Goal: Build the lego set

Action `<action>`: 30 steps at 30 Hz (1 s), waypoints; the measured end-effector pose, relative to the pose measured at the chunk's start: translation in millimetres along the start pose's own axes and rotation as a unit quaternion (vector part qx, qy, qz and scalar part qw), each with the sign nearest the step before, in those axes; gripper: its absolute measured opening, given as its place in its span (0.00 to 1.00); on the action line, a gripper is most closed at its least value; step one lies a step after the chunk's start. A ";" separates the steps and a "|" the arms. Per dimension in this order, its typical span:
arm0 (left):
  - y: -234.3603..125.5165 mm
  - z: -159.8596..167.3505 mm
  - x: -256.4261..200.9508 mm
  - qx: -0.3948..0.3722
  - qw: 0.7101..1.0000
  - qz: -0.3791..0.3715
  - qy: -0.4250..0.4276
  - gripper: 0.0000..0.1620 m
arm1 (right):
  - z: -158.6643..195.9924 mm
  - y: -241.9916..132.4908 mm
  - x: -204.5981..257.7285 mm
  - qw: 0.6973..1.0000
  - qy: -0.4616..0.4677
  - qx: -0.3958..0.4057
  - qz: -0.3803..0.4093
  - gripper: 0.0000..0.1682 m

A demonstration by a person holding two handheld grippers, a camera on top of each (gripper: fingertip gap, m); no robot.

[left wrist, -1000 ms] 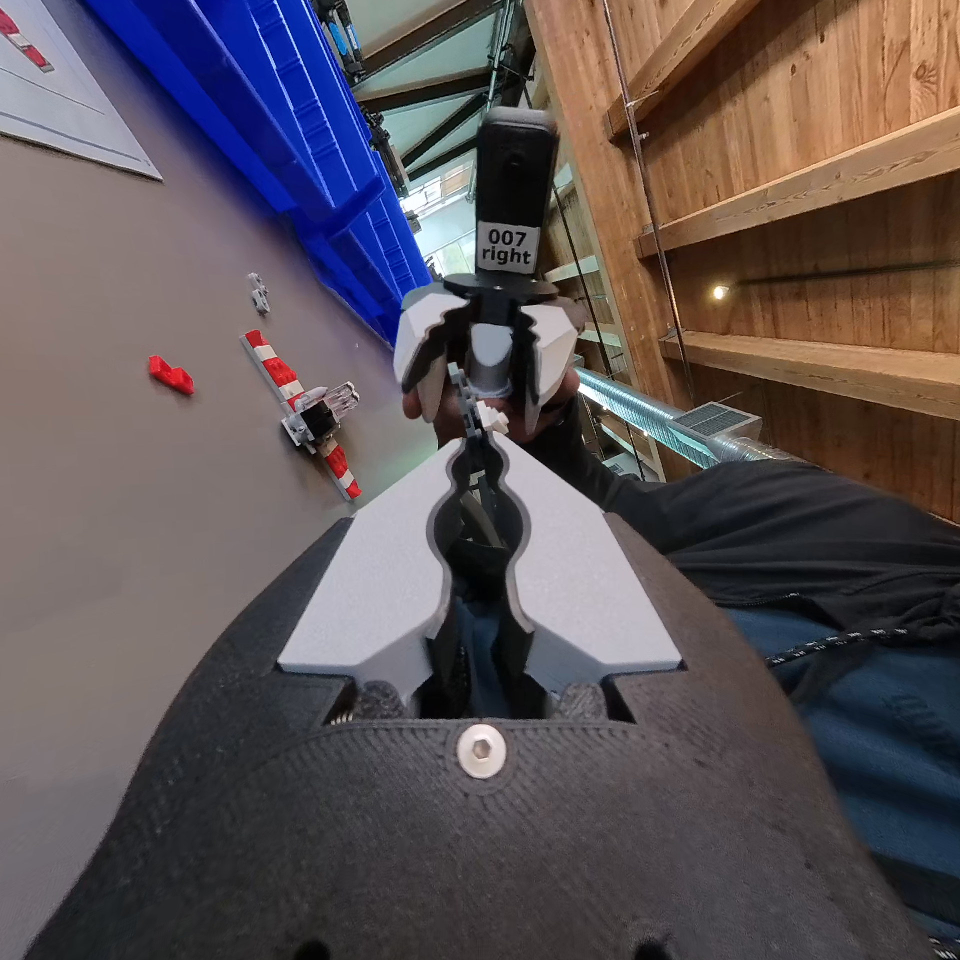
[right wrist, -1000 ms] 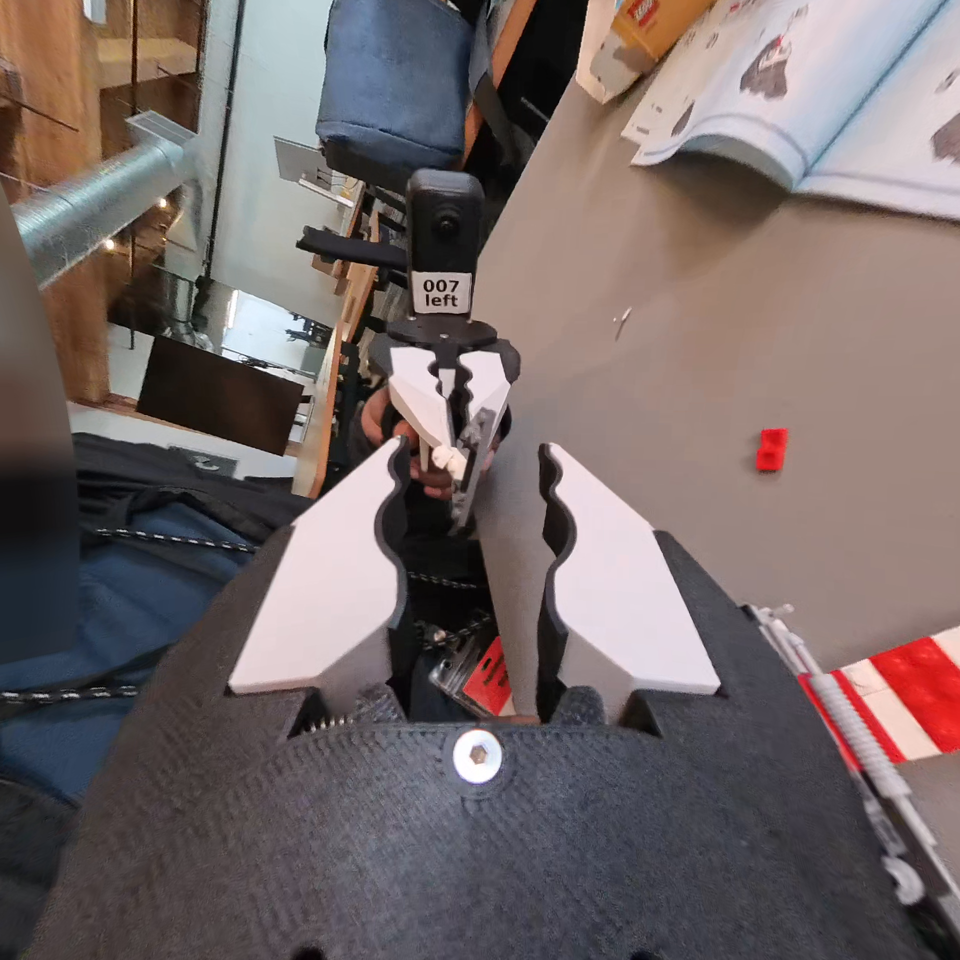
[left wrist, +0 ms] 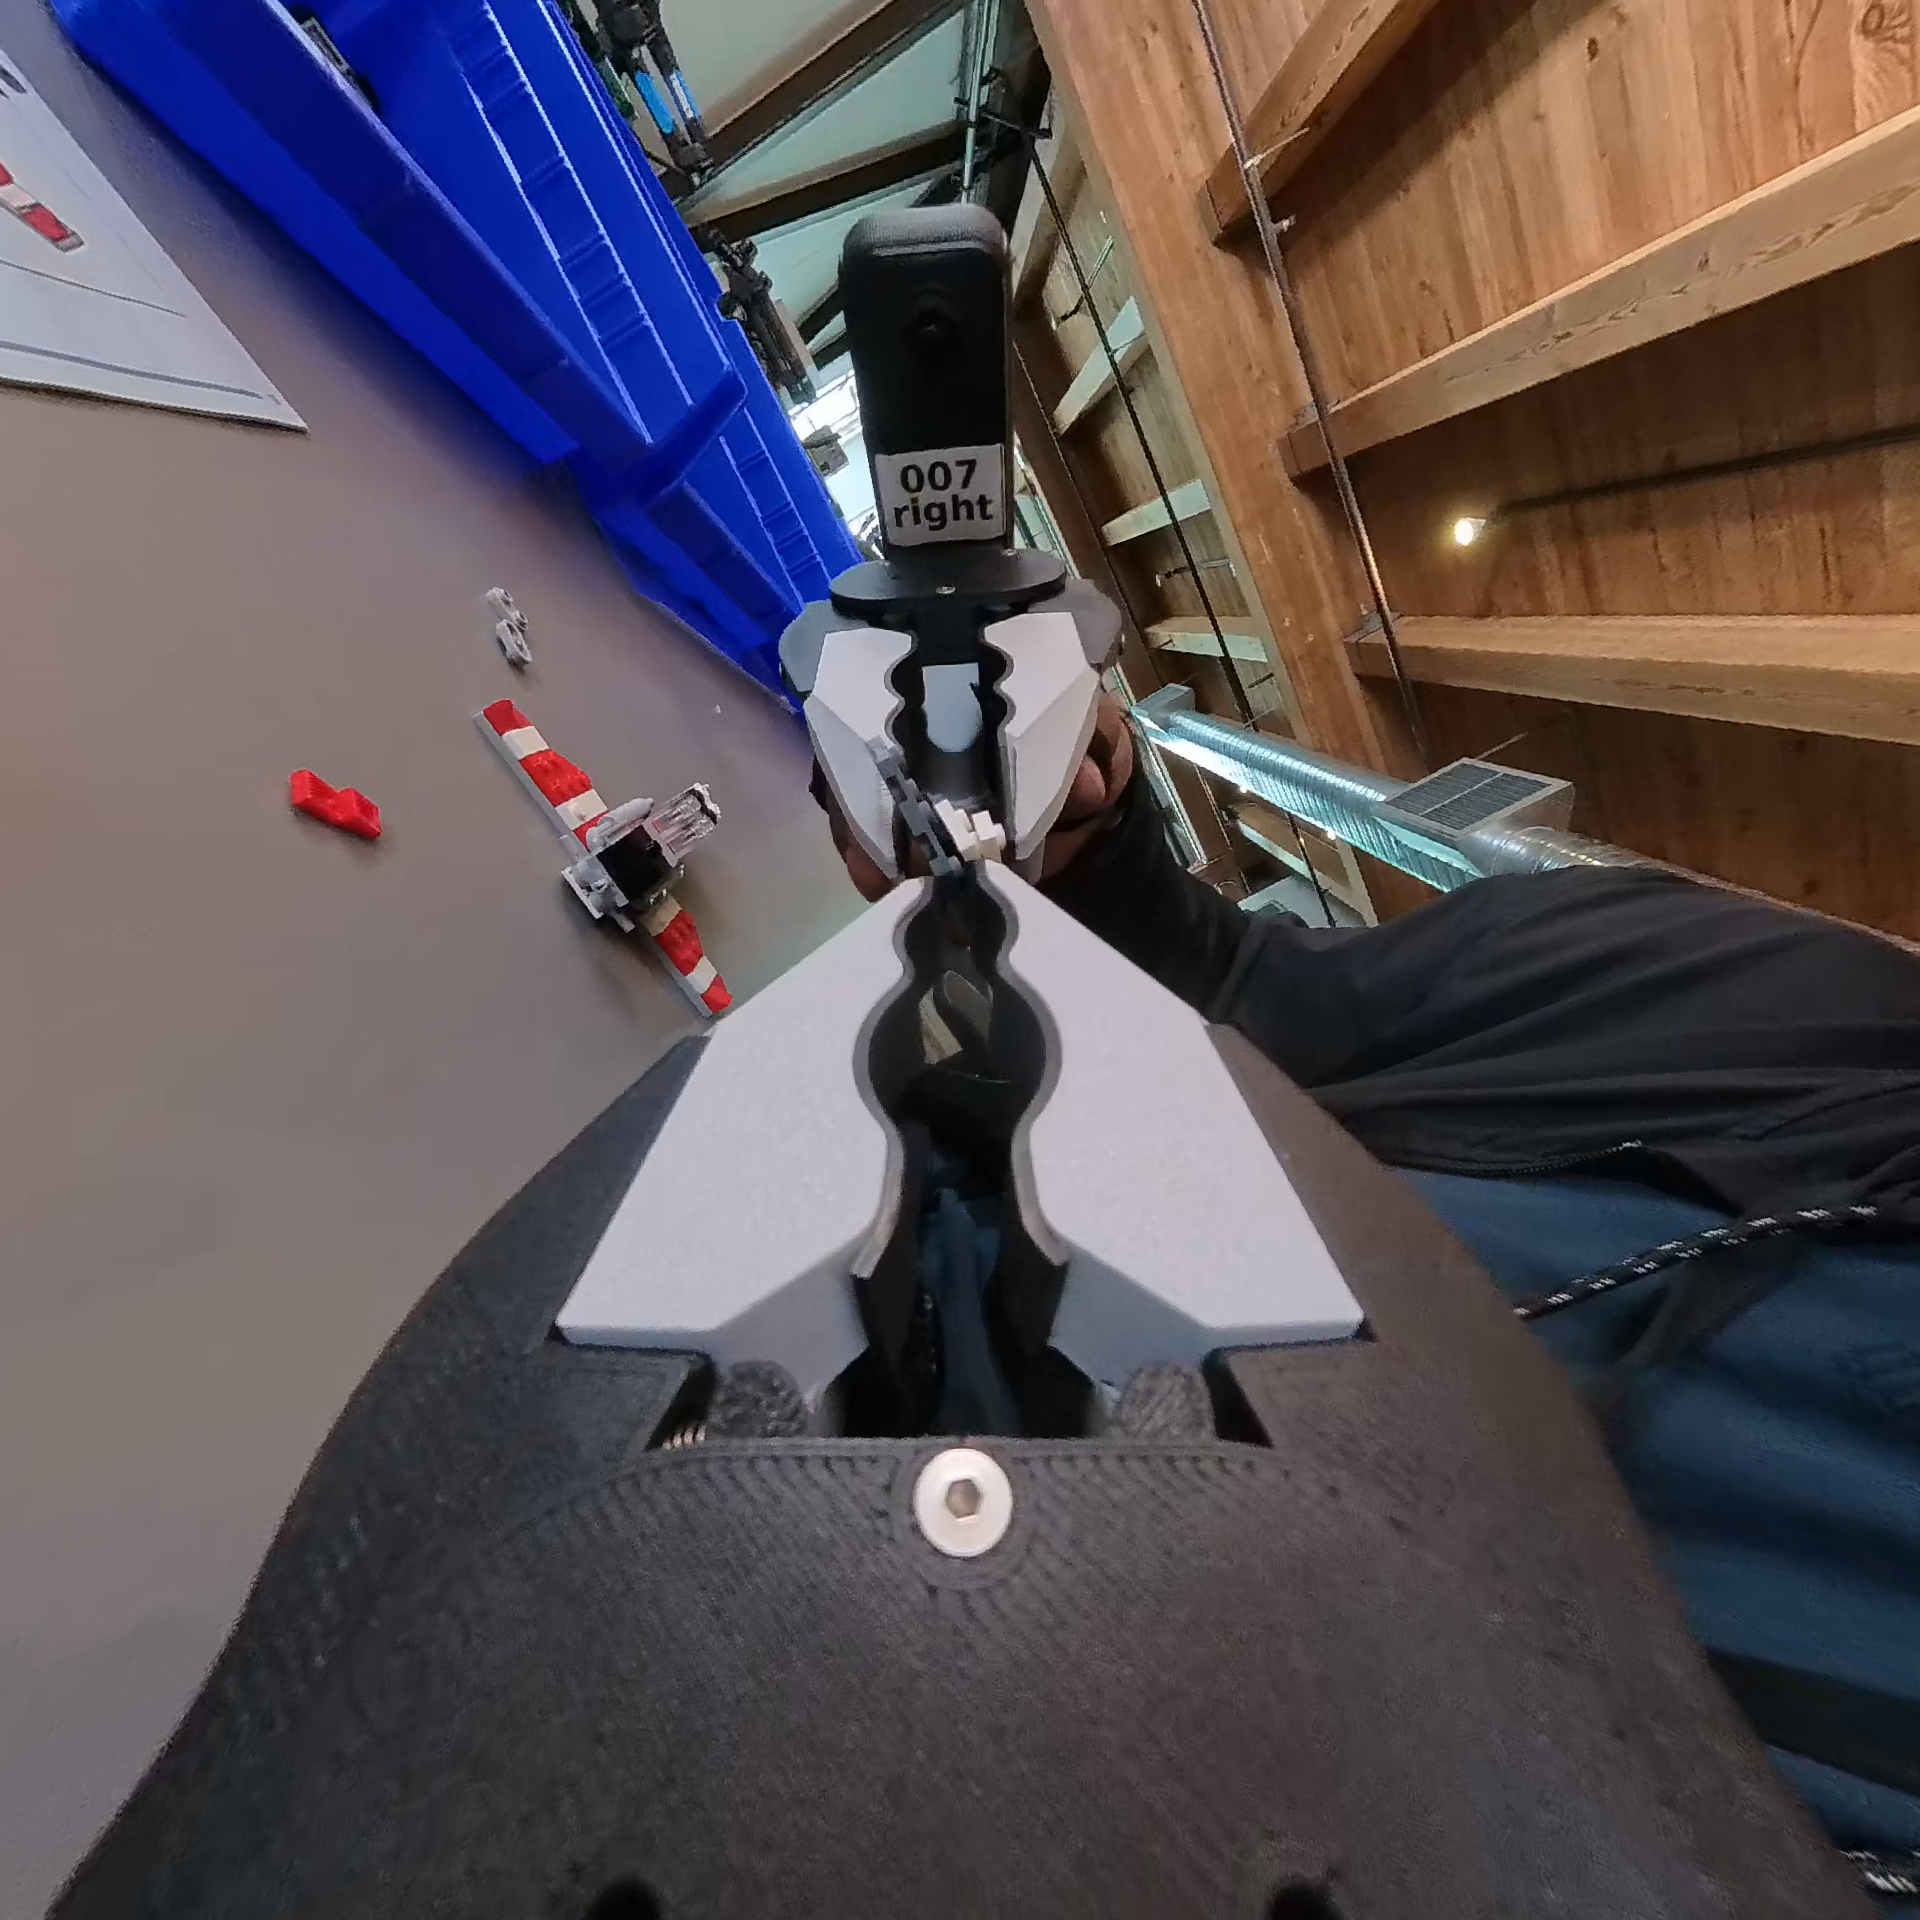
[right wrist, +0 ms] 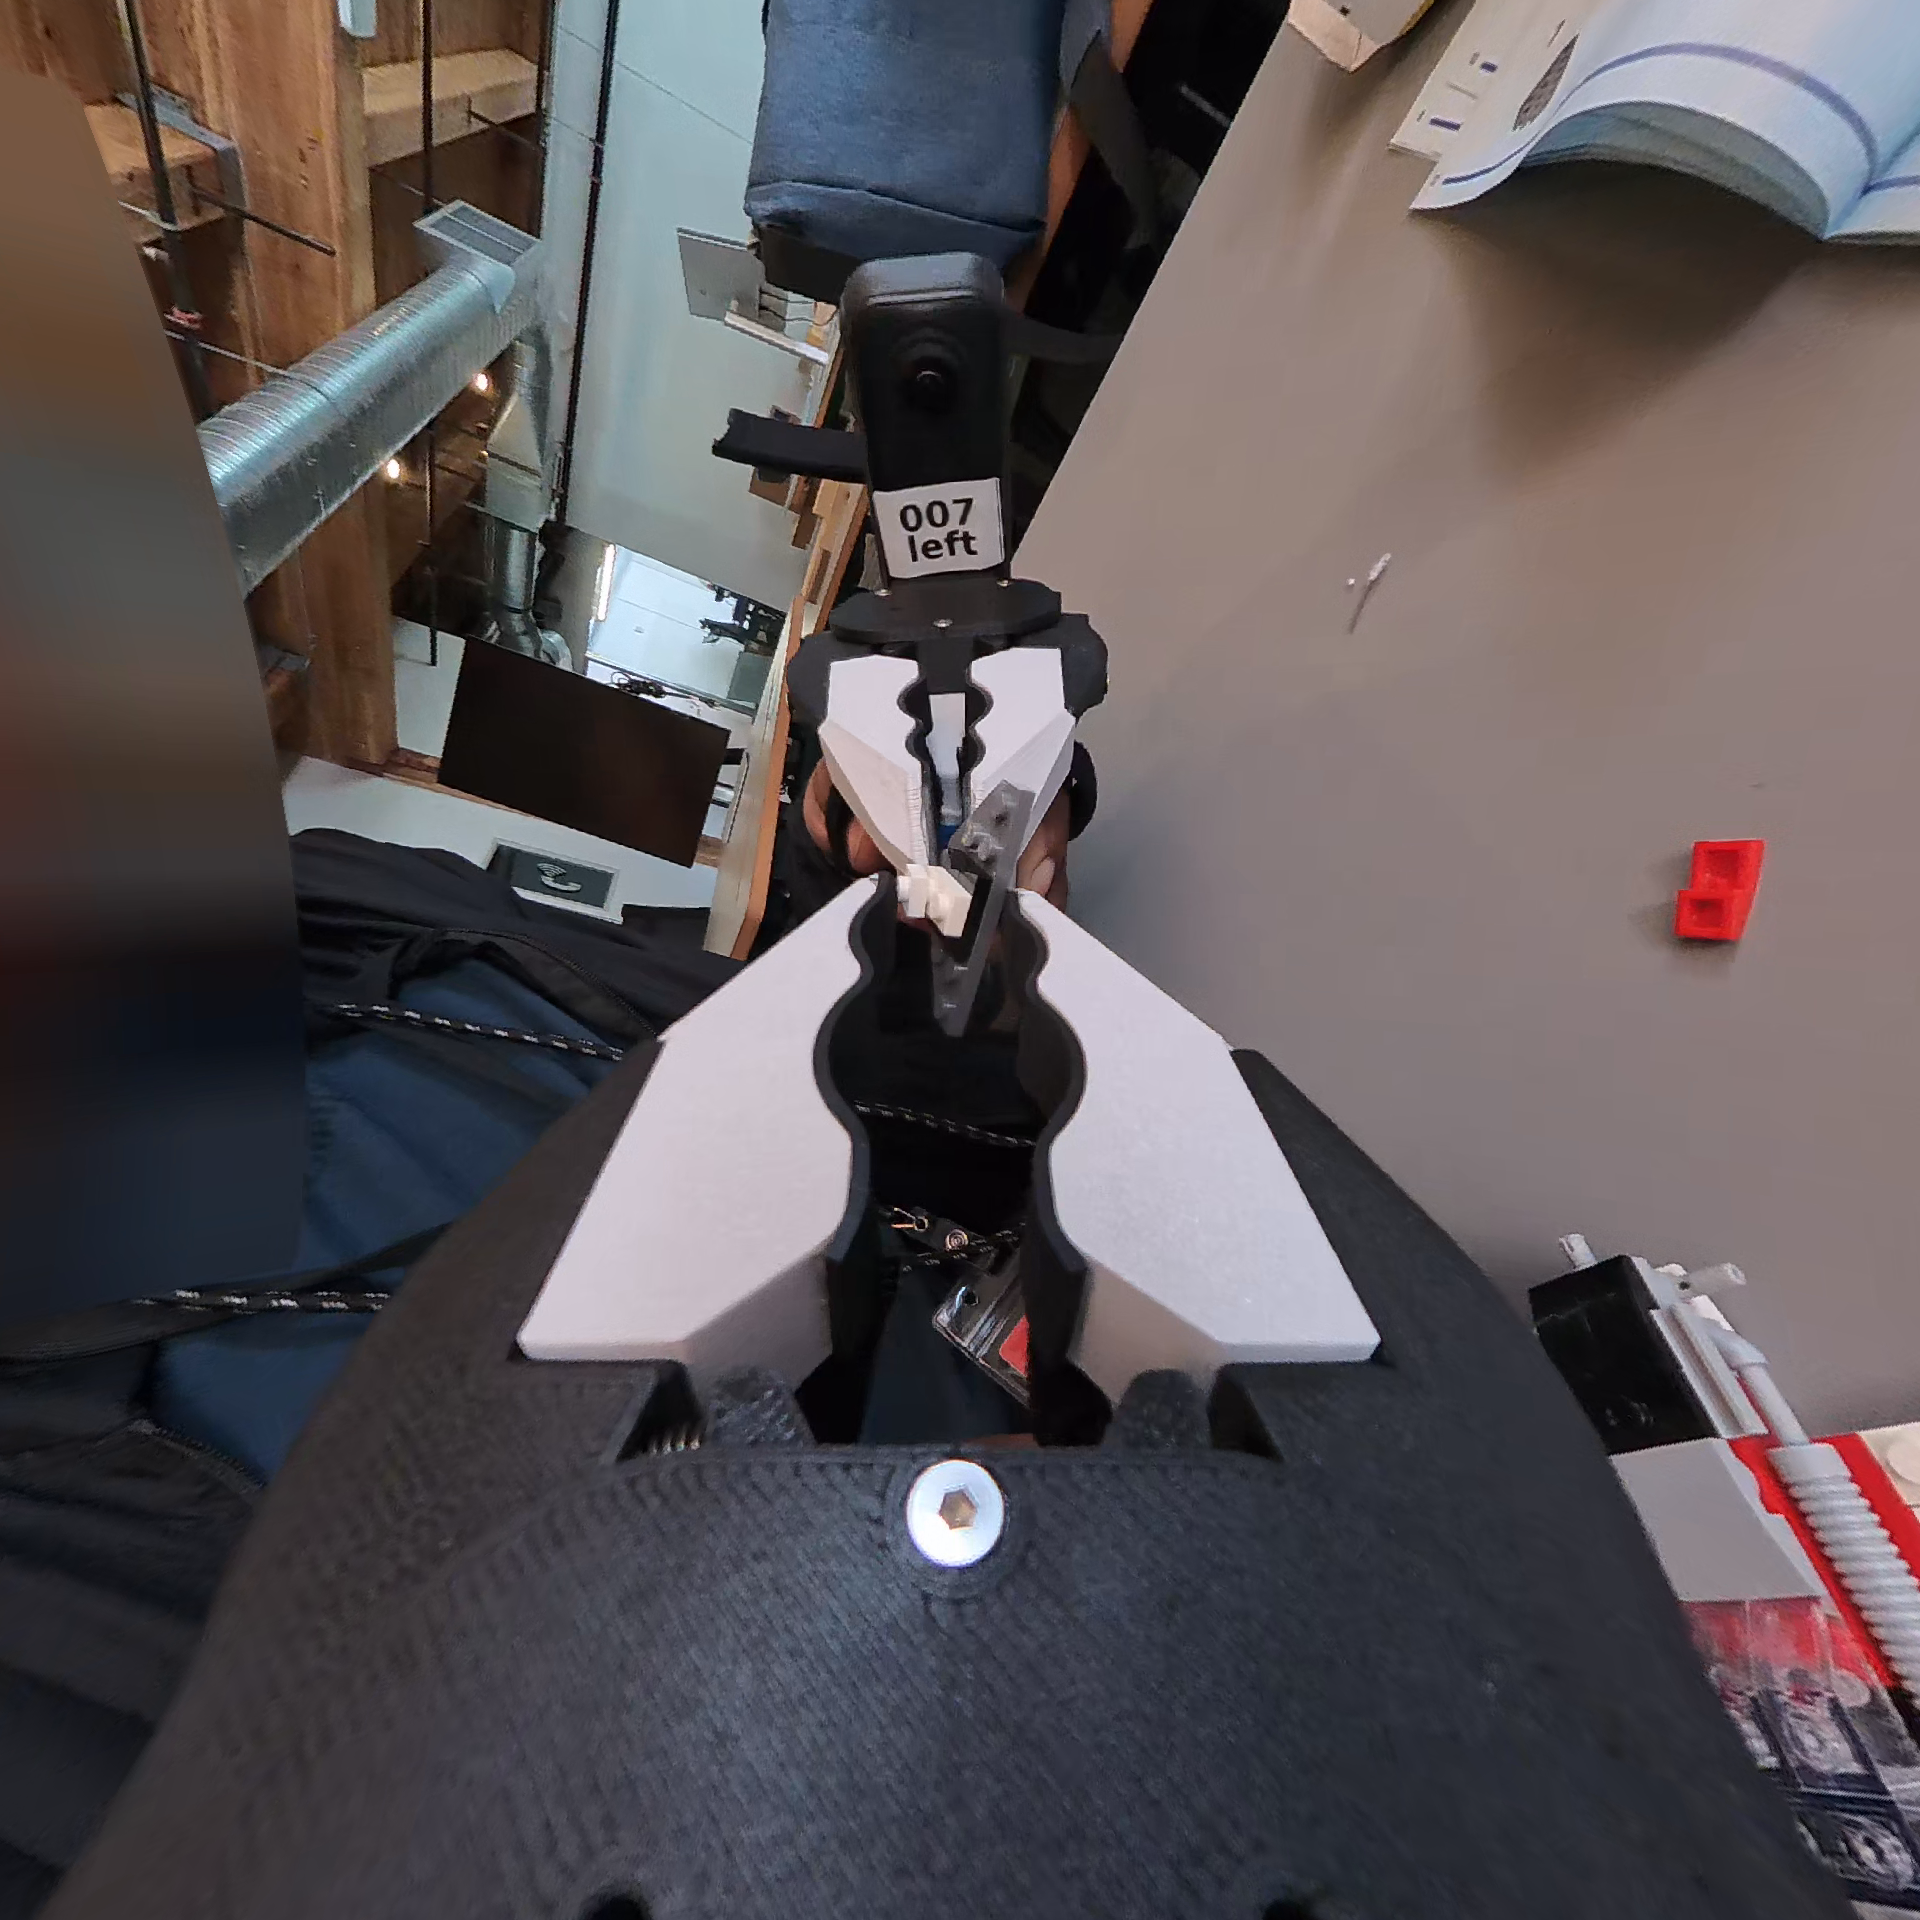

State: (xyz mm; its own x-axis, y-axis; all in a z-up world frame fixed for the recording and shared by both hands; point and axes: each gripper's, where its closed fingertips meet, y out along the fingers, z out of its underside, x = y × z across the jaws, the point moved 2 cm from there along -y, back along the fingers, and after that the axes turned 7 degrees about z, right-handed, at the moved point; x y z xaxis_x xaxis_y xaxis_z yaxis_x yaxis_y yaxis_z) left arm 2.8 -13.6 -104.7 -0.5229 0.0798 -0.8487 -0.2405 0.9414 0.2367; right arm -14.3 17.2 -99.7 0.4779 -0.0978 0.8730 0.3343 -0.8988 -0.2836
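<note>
A dark grey plate is being gripped by the left hand-held gripper — fingers closed tight. The white piece on it is being pinched by the right hand-held gripper — above the counter.

My two claws meet tip to tip above the surface, loose brick left of the striped assembly.

Matt grey plastic fingers sit in a black, ribbed printed gripper body with a shiny metal hex screw. Left of the claw lie a smooth matt grey tabletop and glossy blue plastic bins; right, rough-grained wooden boards.
</note>
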 end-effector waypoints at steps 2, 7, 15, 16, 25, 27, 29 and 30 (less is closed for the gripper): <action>0.1 -0.2 -0.4 0.001 1.000 -0.002 0.006 0.02 | 0.0 -0.1 0.6 1.000 0.001 -0.002 -0.002 0.11; -0.2 0.3 0.2 0.006 1.000 -0.011 0.019 0.02 | 0.9 0.4 -0.6 1.000 0.005 -0.004 0.004 0.11; -0.1 -0.1 0.3 0.007 0.999 -0.016 0.029 0.02 | 0.6 0.3 -0.8 1.000 0.000 -0.011 0.007 0.11; -0.1 -0.2 0.2 0.007 0.999 -0.016 0.029 0.02 | 0.5 0.4 -0.6 1.000 -0.001 -0.012 0.007 0.11; -0.1 -0.7 -1.4 0.007 0.999 -0.014 0.036 0.02 | 0.0 0.3 1.9 1.000 -0.015 -0.018 0.005 0.11; 0.1 -0.6 -2.9 0.009 0.999 -0.011 0.040 0.02 | 0.2 0.0 3.7 1.000 -0.016 -0.018 0.002 0.11; 0.4 -0.3 -5.2 0.011 0.999 -0.007 0.046 0.02 | 0.5 -0.5 6.4 1.000 -0.018 -0.017 -0.002 0.10; 0.6 -0.2 -6.2 0.012 0.999 -0.005 0.049 0.02 | 0.7 -0.8 7.5 1.000 -0.021 -0.017 -0.003 0.10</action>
State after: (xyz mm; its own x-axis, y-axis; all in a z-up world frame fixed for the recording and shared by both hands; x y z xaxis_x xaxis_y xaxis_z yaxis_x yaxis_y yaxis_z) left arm 5.7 -13.6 -99.3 -0.5989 0.0379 -0.7999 -0.2273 0.9498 0.2152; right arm -10.3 17.4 -93.3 0.5094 -0.0758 0.8572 0.3101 -0.9130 -0.2650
